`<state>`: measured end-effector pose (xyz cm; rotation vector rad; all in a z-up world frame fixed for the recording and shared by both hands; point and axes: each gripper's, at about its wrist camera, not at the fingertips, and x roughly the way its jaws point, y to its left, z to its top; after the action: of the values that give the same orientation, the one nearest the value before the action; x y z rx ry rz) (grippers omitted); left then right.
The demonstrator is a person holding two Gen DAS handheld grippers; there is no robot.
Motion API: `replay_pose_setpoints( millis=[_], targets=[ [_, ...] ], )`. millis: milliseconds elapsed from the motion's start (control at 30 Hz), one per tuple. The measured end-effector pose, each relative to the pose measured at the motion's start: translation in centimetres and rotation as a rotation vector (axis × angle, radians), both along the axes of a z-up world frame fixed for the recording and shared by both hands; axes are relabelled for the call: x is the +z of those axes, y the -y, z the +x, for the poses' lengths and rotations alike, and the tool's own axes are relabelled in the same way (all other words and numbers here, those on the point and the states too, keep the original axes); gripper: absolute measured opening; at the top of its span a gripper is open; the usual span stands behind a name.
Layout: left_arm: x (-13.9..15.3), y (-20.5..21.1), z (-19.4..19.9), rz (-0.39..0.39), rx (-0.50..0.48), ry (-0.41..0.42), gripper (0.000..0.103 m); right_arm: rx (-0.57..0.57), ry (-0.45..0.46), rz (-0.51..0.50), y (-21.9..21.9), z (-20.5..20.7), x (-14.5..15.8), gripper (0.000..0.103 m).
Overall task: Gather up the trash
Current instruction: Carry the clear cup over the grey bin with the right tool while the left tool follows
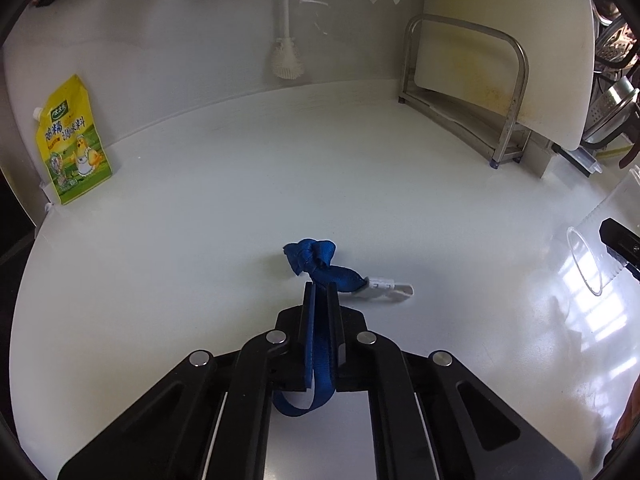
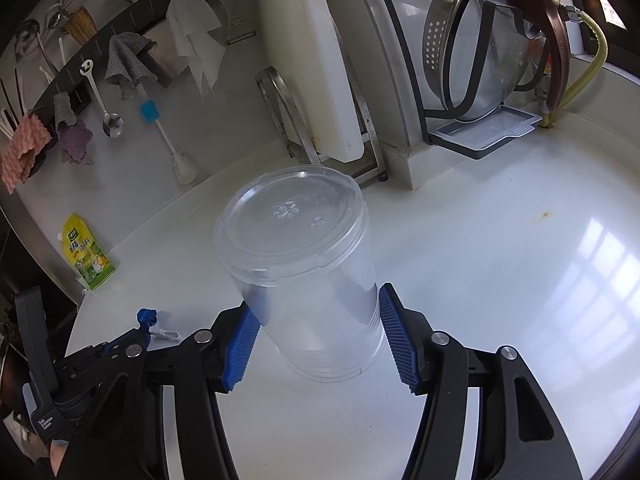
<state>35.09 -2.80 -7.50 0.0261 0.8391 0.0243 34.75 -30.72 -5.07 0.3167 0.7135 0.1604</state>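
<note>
My left gripper (image 1: pixel 320 290) is shut on a blue fabric strap (image 1: pixel 320 340). The strap's knotted end (image 1: pixel 310 256) and white plastic clip (image 1: pixel 390 290) stick out past the fingertips, just above the white counter (image 1: pixel 200 220). A loop of the strap hangs behind the jaws. My right gripper (image 2: pixel 316 304) is shut on a clear plastic cup with a lid (image 2: pixel 304 264) and holds it above the counter. The cup's rim shows at the right edge of the left wrist view (image 1: pixel 584 264). The left gripper and the strap show at the lower left of the right wrist view (image 2: pixel 146 318).
A yellow-green seasoning pouch (image 1: pixel 72 144) leans on the back wall at the left. A brush (image 1: pixel 285 28) hangs on the wall. A metal rack with a white cutting board (image 1: pixel 500 60) stands at the back right. A pot-lid stand (image 2: pixel 488 48) is further right.
</note>
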Motion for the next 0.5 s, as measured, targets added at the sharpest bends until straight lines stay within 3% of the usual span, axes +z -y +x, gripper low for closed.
replay_pose_setpoints(
  millis=[333, 500],
  targets=[
    [2.3, 0.2, -2.7, 0.062, 0.010, 0.141, 0.006, -0.015, 0.043, -0.019, -0.2, -2.9, 0.6, 0.057],
    [2.7, 0.3, -4.3, 0.057, -0.011, 0.165, 0.006, -0.023, 0.051, -0.020, -0.2, -5.1, 0.8, 0.057]
  ],
)
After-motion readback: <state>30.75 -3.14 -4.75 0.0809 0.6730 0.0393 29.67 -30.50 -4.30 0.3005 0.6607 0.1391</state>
